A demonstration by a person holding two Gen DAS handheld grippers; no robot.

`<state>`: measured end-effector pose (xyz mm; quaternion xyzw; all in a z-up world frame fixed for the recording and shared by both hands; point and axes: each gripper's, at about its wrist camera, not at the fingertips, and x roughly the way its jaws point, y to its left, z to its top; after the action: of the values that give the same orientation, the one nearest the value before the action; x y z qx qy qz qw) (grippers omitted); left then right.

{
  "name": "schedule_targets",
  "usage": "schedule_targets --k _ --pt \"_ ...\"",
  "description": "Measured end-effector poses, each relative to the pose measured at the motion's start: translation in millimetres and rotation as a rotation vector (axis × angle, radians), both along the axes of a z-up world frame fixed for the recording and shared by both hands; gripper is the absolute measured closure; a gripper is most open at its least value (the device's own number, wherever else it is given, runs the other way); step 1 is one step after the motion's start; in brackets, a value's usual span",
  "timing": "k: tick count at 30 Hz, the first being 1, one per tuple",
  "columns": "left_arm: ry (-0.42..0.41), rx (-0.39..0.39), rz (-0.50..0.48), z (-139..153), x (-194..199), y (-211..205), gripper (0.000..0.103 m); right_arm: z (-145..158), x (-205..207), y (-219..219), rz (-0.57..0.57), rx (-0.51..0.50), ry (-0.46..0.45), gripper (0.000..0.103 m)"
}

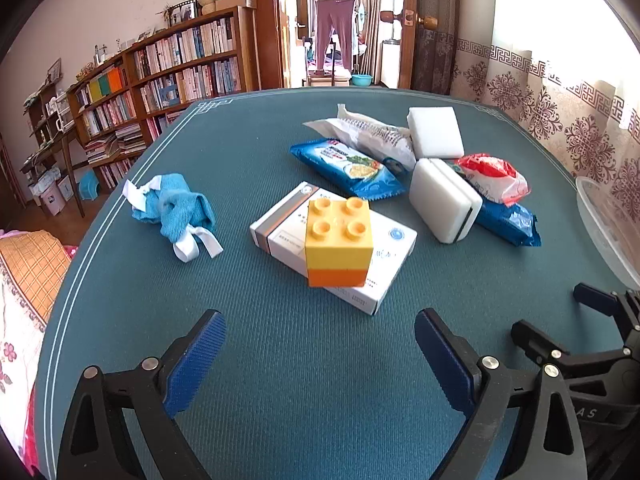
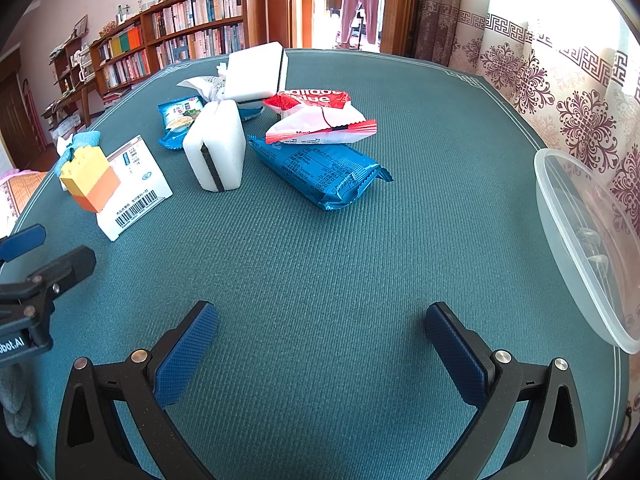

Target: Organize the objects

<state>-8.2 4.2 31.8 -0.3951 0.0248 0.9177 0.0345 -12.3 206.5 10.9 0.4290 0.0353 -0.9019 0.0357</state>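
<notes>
We see both grippers held over the teal table mat point(image 1: 280, 360), tilted downward, nothing between their pads. Left gripper point(image 1: 320, 354): blue-padded fingers spread wide over bare mat. Right gripper point(image 2: 320, 344): fingers spread wide as well, also over bare mat; in the left wrist view it shows at 4 o'clock point(image 1: 560, 320).

Objects, read from the left wrist view:
- White carton point(image 1: 360, 280) with grey-orange stripe lies flat at centre, just ahead of the left gripper. A yellow-and-orange building block point(image 1: 339, 240) sits on top of it, studs up, overhanging the carton's near edge.
- Crumpled blue cloth point(image 1: 176, 208) with white ribbon lies at 9 o'clock of the carton, apart from it.
- Blue snack pack point(image 1: 348, 168) with a food picture lies at 12 o'clock of the carton, a white printed wrapper point(image 1: 368, 132) resting on its far end.
- Two white sponges: one point(image 1: 436, 132) at 1 o'clock, the other point(image 1: 444, 200) standing on edge at 3 o'clock, showing a dark seam.
- Red-and-white packet point(image 1: 492, 178) leans on a second blue wrapper point(image 1: 508, 220), both just right of the standing sponge.

From the right wrist view, a clear plastic container point(image 2: 580, 248) sits at 3 o'clock by the mat's right edge, well apart from the pile. We cannot tell what it holds.
</notes>
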Motion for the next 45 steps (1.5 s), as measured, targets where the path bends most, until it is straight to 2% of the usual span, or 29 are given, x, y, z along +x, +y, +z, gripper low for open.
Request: schedule_targets --k 6,10,15,21,26,29,32,35,37,41,45 --pt "0.009 0.035 0.015 10 -21 -2 0.032 0 0 0 0.0 0.0 0.0 0.0" --pt "0.011 0.05 0.004 7 -28 2 0.039 0 1 0 0.0 -0.001 0.0 0.0" --pt "-0.008 0.067 -0.013 1 -35 9 0.069 1 1 0 0.0 -0.002 0.0 0.0" --pt "0.021 0.094 -0.023 9 -27 5 0.07 1 2 0 0.002 -0.013 0.005 0.0" --pt "0.063 0.09 -0.018 22 -21 3 0.07 4 5 11 -0.001 -0.083 0.016 0.001" --pt "0.07 0.08 -0.009 24 -20 1 0.07 7 -2 16 0.004 -0.109 0.0 0.007" --pt "0.069 0.069 -0.003 22 -21 0 0.07 16 -4 13 0.021 -0.18 -0.012 0.015" --pt "0.059 0.073 0.002 19 -22 -4 0.07 30 -9 11 0.044 -0.255 0.017 0.017" --pt "0.056 0.075 0.009 19 -23 -6 0.07 40 -14 4 0.071 -0.281 0.04 0.023" --pt "0.056 0.079 0.02 19 -24 -11 0.07 53 -29 -22 0.148 -0.294 0.065 0.03" --pt "0.057 0.079 0.023 19 -23 -14 0.07 54 -50 -51 0.205 -0.248 0.076 0.04"
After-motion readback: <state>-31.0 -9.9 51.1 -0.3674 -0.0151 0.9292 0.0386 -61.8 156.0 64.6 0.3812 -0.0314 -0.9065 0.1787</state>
